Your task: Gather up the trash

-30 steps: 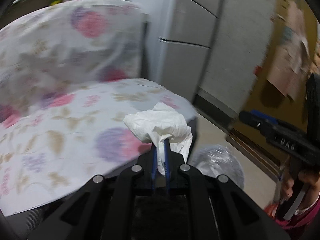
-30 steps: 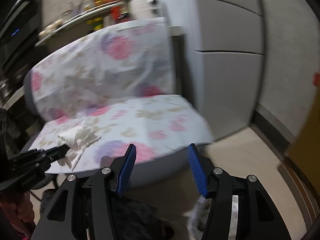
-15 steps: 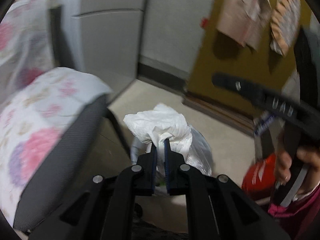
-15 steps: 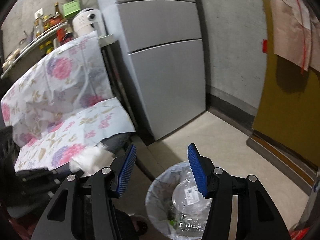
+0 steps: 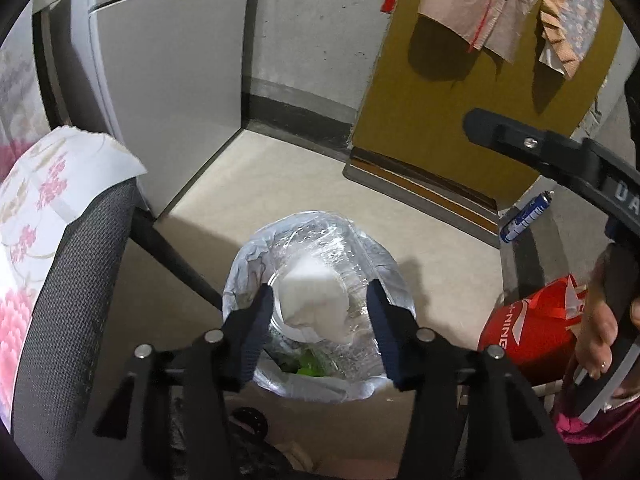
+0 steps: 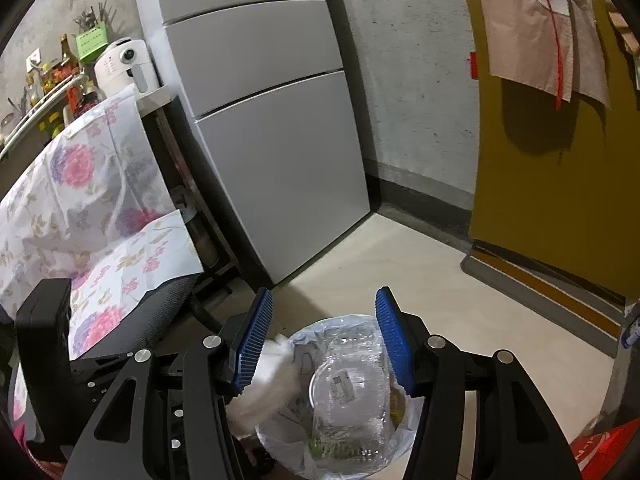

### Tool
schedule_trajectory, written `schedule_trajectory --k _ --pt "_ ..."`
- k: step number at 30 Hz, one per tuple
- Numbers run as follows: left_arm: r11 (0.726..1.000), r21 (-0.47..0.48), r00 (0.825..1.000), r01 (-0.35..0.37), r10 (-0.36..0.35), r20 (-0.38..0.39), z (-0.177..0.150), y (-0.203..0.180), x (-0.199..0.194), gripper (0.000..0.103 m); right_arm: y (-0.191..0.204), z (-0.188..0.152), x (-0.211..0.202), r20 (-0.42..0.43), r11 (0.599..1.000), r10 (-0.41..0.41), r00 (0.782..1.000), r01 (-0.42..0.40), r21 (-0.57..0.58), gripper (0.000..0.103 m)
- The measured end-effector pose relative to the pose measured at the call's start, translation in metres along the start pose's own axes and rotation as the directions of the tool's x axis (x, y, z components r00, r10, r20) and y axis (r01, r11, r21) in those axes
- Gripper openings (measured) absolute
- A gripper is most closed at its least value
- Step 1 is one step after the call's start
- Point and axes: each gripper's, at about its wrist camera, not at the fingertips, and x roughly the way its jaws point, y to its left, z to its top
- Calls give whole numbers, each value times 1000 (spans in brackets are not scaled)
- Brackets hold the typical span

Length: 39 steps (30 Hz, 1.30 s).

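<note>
Beige flooring (image 5: 420, 216) runs back to a grey refrigerator (image 6: 272, 152) and a mustard door (image 5: 424, 92), where I see cloths hanging, cut off by my lens rim. On my left, an office chair (image 5: 76, 280) under a floral cover (image 6: 100, 184) is only partly in frame. Below my grippers stands the trash bin (image 5: 384, 264), lined with a clear bag; what lies under the crinkled plastic is hard to make out beyond a clear container and something green. My left gripper (image 5: 320, 308) has its jaws spread wide with nothing between the pads, and the crumpled white tissue (image 5: 312, 300) appears blurred between them over the bin's mouth; I cannot tell if it rests on anything. My right gripper (image 6: 324, 340) is likewise wide apart and empty. A red bag (image 5: 528, 332) sits beside the bin, partly hidden by my right hand.
</note>
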Motion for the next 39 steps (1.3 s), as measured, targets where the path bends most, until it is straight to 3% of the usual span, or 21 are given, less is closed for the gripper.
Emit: schedule_trajectory --k 3,6,15,18,21,28,34,39 --pt "1000 -24 1000 -18 18 7 -2 7 -5 52 -1 0 -1 -1 1000 -5 1000 5 -2 56" --pt "997 -54 997 -63 65 38 -6 16 -19 60 3 0 0 -12 1000 -2 1000 2 -17 59" --pt "969 -147 973 -201 215 87 -17 40 -74 78 33 -6 5 -102 995 46 994 -54 -81 61" --pt "964 -161 968 -213 230 99 -20 43 -94 87 45 -9 5 -148 993 14 989 -31 -116 67" --pt "958 -168 964 -233 251 91 -21 41 -109 96 57 -11 -1 -180 986 -58 982 29 -164 87" --pt "922 -201 937 -330 345 45 -29 35 -134 96 79 -9 -26 -195 973 -72 978 27 -228 88" --pt "899 -207 917 -385 397 22 -34 31 -155 96 92 0 -51 -179 948 -70 981 10 -318 88" --pt "878 -229 901 -420 434 14 -38 33 -169 96 93 8 -65 -160 946 -43 986 -11 -324 88"
